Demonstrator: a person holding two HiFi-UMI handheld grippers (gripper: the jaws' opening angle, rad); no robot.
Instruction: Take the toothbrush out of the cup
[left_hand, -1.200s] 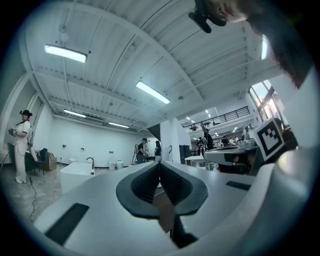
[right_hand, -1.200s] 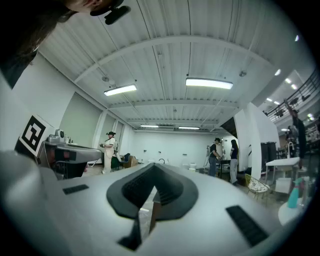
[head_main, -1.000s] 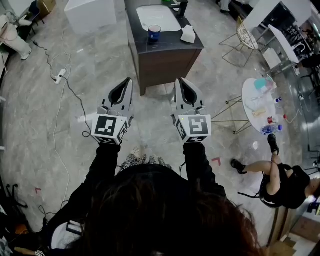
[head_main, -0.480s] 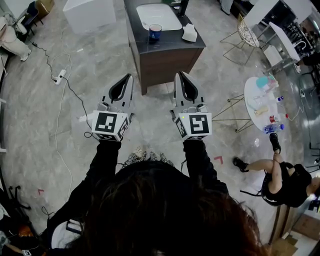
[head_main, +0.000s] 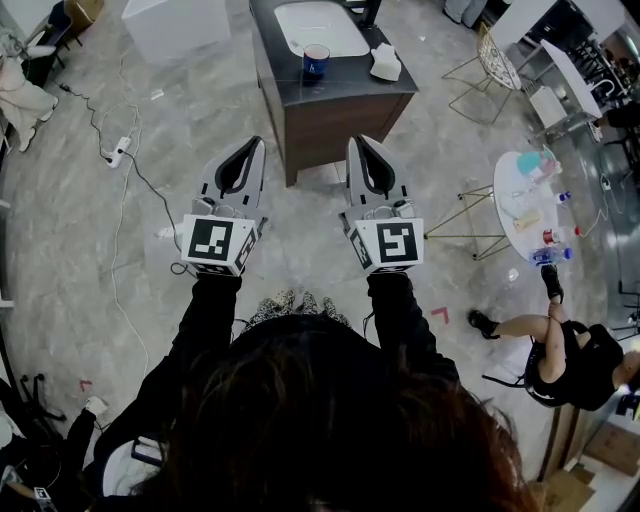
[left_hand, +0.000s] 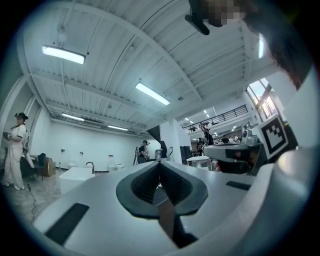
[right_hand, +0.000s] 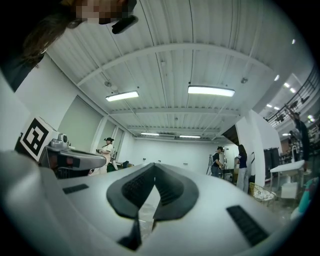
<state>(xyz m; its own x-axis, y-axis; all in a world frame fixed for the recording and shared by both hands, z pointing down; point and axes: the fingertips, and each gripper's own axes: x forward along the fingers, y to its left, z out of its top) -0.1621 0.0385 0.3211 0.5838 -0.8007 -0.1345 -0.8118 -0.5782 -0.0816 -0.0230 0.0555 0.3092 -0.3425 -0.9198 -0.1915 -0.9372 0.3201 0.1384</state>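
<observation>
Dark surface (head_main: 345, 82) atop a brown cabinet (head_main: 330, 130), at the top middle of the head view. Sunk into it, a white basin (head_main: 320, 25). Just in front of the basin, upright on the dark top, a blue cup (head_main: 316, 62). To the cup's right and apart from it, a crumpled white cloth (head_main: 385, 66). Beneath, grey marbled floor (head_main: 70, 260), with a white power strip (head_main: 117, 153) and its thin cable (head_main: 150, 195) lying across the tiles at left, and small red marks (head_main: 438, 315) at right.

Two grippers (head_main: 254, 145) (head_main: 356, 142), one blue cup (head_main: 316, 62), one sink cabinet (head_main: 335, 112), one round white table (head_main: 507, 190).
</observation>
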